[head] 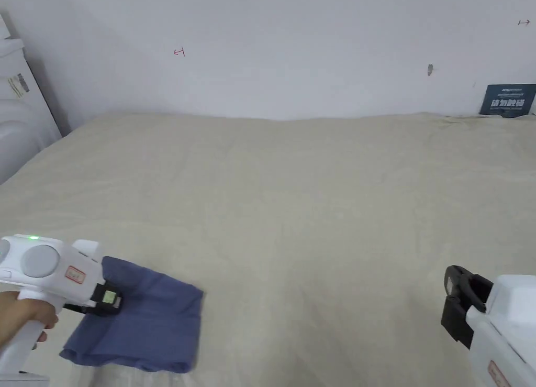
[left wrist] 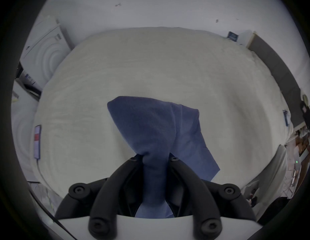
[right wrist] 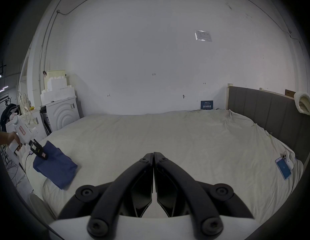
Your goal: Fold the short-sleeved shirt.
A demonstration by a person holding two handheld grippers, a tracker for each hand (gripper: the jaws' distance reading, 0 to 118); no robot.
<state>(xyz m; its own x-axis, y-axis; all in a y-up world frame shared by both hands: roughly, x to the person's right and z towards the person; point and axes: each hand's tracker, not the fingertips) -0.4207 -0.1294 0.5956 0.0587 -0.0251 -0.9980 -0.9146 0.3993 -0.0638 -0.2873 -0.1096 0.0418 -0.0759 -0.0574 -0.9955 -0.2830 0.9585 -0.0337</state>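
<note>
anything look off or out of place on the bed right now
Mildly: two phones lie loose near the bed's right edge. The folded blue shirt sits at the near left corner, bunched where the left gripper pinches it.

Bedroom — bed (right wrist: 168,139), padded headboard (right wrist: 265,108).

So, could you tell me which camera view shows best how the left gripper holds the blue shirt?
The left gripper view: the left gripper has both jaws pressed on a bunched fold of the blue shirt. The head view shows the gripper body covering the grip, and the right gripper view shows it small and far off.
</note>
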